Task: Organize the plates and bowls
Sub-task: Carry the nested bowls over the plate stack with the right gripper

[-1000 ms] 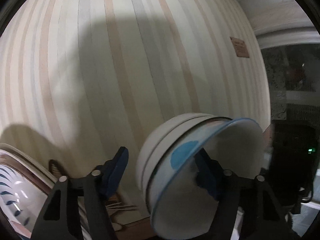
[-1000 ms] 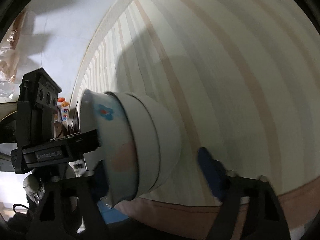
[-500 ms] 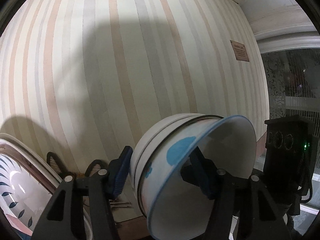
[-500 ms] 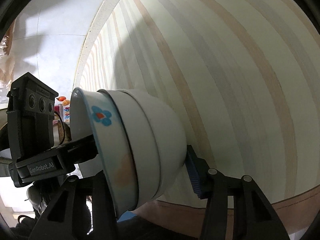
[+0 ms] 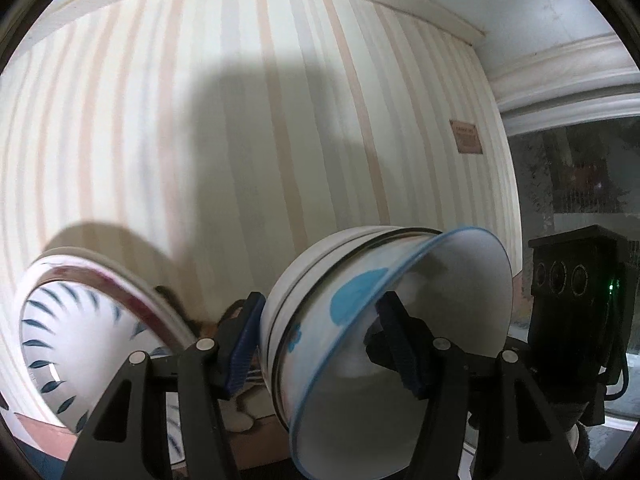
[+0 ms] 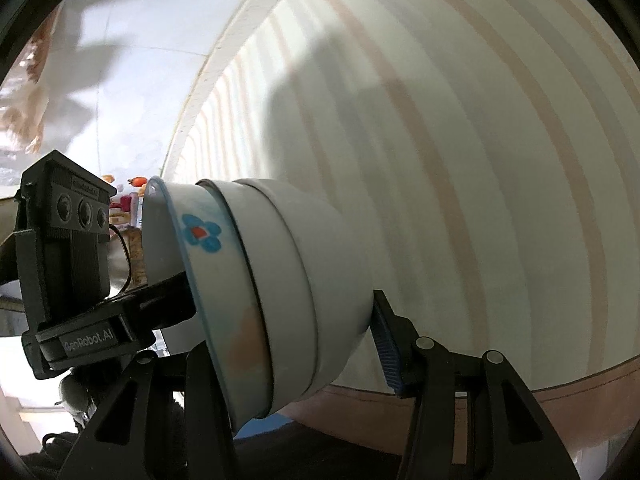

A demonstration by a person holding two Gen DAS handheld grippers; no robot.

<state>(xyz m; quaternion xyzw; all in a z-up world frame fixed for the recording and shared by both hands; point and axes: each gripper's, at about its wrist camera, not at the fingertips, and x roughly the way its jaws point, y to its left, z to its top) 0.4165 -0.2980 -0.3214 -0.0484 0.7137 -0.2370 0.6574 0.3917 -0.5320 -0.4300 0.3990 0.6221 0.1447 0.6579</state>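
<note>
The left gripper [image 6: 176,300], marked "GenRobot.AI", and the right gripper [image 6: 288,344] each clenched the tilted stack of bowls [image 6: 280,280], beside a leaf-patterned plate [image 5: 80,336].

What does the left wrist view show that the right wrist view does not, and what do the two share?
Only the left wrist view shows the leaf-patterned plate at lower left, the inside of the top bowl, and the small brown plaque on the wall. Only the right wrist view shows the blue flower painted on that bowl's outside and some colourful clutter behind it. Both show the nested bowl stack, clamped by the left gripper and right gripper, before a striped wall.
</note>
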